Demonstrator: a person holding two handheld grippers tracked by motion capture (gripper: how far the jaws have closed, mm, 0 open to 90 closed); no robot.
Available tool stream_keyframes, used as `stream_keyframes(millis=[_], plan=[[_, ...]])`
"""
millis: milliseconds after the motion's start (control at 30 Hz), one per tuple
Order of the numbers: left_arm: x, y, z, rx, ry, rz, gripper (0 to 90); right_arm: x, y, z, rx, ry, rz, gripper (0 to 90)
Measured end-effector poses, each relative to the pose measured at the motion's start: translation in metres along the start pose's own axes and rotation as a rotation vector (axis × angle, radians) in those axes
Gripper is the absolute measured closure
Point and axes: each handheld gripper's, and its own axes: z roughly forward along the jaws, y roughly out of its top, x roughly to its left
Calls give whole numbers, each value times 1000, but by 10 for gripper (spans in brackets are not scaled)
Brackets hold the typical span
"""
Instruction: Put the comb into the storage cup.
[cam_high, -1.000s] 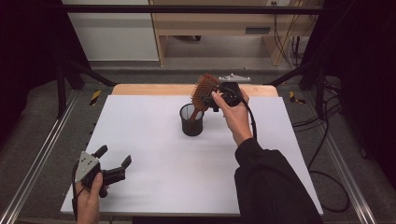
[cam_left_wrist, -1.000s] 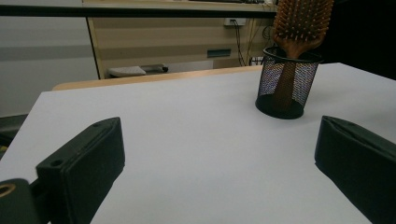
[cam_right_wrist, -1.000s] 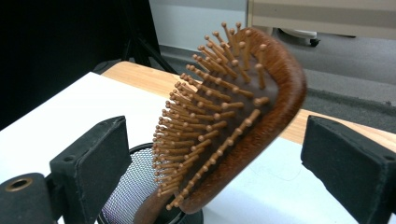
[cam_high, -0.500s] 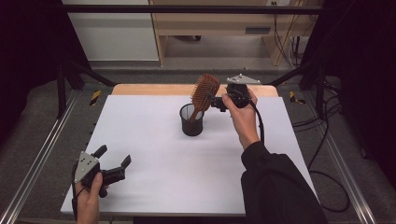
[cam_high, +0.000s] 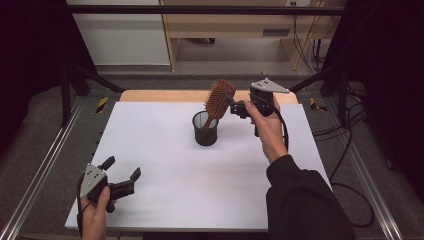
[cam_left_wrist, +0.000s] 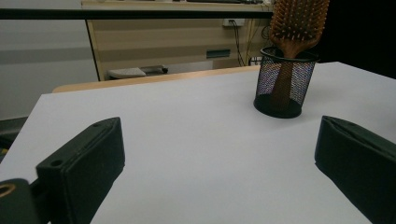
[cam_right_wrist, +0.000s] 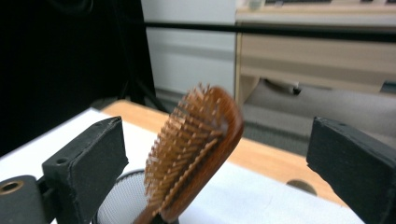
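Note:
A wooden paddle hairbrush (cam_high: 219, 100) stands handle-down in a black mesh cup (cam_high: 205, 130) at the back middle of the white table (cam_high: 150, 140). Its head leans to the right. Just right of the head, my right gripper (cam_high: 234, 107) is open and apart from it. In the right gripper view the brush (cam_right_wrist: 196, 149) rises from the cup (cam_right_wrist: 116, 200) between the spread jaws of my right gripper (cam_right_wrist: 215, 154) without touching them. My left gripper (cam_high: 122, 167) rests open at the near left corner. Its view looks past its open jaws (cam_left_wrist: 219, 154) toward the cup (cam_left_wrist: 285, 84) and brush (cam_left_wrist: 299, 23).
A strip of bare wood (cam_high: 165, 96) runs along the table's far edge. Metal rails (cam_high: 45, 165) flank the table on both sides. Beyond it stands a wooden bench (cam_high: 225, 30), and cables (cam_high: 345, 150) lie on the floor at the right.
My right gripper has drawn back a little to the right, away from the brush head. The brush stays leaning in the cup. The left gripper has not moved.

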Motion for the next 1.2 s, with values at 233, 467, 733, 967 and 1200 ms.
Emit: stream_keyframes(millis=[233, 467, 733, 967, 1200], plan=[[-2, 0, 2, 1, -5, 5, 18, -5, 2, -14, -68, -11, -1, 49], [-2, 1, 1, 0, -9, 2, 18, -8, -4, -28, -72, -20, 3, 47], [-1, 1, 1, -1, -7, 3, 18, -14, -7, -38, -64, -21, 5, 41], [-1, 1, 1, -3, -8, 1, 18, -16, -8, -45, -77, -17, 3, 37], [-1, 1, 1, -2, -9, 2, 18, -18, -6, -53, -81, -16, 6, 19]])
